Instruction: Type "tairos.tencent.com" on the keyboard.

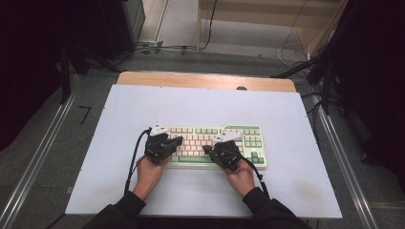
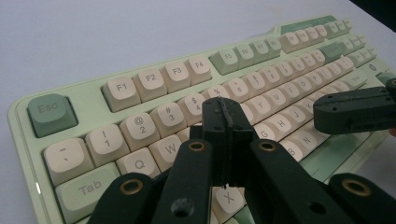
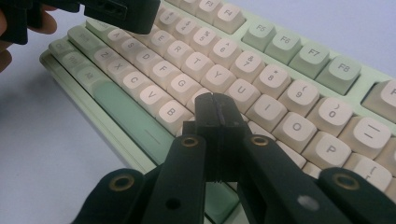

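From my remote seat, bare white table (image 1: 200, 102) lies open from ten to two o'clock beyond the keyboard (image 1: 250, 135), my only obstacle.

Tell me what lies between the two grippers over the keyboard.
Nothing but keyboard keys: in the high view, cream letter keys show between the left gripper and the right gripper.

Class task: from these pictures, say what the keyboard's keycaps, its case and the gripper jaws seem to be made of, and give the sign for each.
Keycaps: probably moulded plastic, matte cream and sage green, with printed legends and soft rounded edges.
Keyboard case: likely glossy pale-green plastic; its rim catches a highlight.
Left gripper and right gripper jaws: seemingly hard black plastic, dull and slightly grainy, with brass-coloured metal rivets at the joints.
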Demonstrator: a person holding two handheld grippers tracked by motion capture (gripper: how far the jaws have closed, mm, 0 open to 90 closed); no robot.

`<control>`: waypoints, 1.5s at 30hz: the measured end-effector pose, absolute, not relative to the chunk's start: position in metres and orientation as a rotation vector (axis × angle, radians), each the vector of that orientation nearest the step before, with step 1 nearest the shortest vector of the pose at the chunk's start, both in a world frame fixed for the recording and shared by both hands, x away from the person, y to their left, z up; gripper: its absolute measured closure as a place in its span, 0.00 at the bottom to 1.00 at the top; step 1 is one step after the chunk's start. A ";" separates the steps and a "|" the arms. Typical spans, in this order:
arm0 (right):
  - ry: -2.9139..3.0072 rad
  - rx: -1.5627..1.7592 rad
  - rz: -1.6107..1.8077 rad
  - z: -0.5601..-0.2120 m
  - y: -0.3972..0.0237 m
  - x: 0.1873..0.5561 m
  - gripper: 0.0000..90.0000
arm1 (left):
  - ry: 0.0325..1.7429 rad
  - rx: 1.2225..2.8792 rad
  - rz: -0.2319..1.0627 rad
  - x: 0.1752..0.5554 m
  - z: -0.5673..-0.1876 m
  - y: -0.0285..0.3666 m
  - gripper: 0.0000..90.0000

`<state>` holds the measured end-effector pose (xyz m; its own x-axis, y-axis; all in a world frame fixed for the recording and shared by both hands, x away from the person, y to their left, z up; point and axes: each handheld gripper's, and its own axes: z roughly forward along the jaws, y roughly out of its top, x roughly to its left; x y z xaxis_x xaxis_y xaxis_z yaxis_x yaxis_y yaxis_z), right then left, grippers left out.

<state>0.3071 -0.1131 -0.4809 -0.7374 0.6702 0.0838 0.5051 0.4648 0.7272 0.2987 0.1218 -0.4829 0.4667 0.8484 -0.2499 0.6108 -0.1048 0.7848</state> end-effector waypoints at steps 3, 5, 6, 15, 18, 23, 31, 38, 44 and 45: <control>2.502 1.010 1.131 -0.481 -0.111 0.307 0.97 | 1.237 1.812 0.329 0.299 -0.483 0.122 1.00; 2.505 1.011 1.133 -0.481 -0.111 0.307 0.97 | 1.236 1.813 0.331 0.299 -0.483 0.122 1.00; 2.504 1.010 1.134 -0.482 -0.110 0.307 0.97 | 1.236 1.813 0.329 0.299 -0.483 0.122 1.00; 2.515 0.993 1.138 -0.484 -0.106 0.307 0.97 | 1.240 1.809 0.329 0.299 -0.483 0.122 1.00; 2.517 0.992 1.136 -0.484 -0.105 0.306 0.97 | 1.241 1.808 0.330 0.299 -0.483 0.122 1.00; 2.523 0.986 1.132 -0.485 -0.104 0.306 0.97 | 1.239 1.809 0.333 0.299 -0.483 0.122 1.00; 2.525 0.985 1.128 -0.485 -0.102 0.306 0.97 | 1.240 1.807 0.332 0.299 -0.483 0.123 1.00; 2.524 0.983 1.127 -0.485 -0.102 0.305 0.97 | 1.240 1.807 0.335 0.299 -0.482 0.123 1.00; 2.525 0.984 1.127 -0.485 -0.102 0.305 0.97 | 1.239 1.809 0.336 0.299 -0.482 0.123 1.00; 2.525 0.984 1.127 -0.485 -0.102 0.305 0.97 | 1.239 1.808 0.336 0.299 -0.482 0.123 1.00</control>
<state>0.3050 -0.1017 -0.4854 -0.7563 0.6495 0.0779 0.4917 0.4858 0.7226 0.2987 0.1229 -0.4822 0.4626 0.8513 -0.2478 0.6093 -0.1022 0.7863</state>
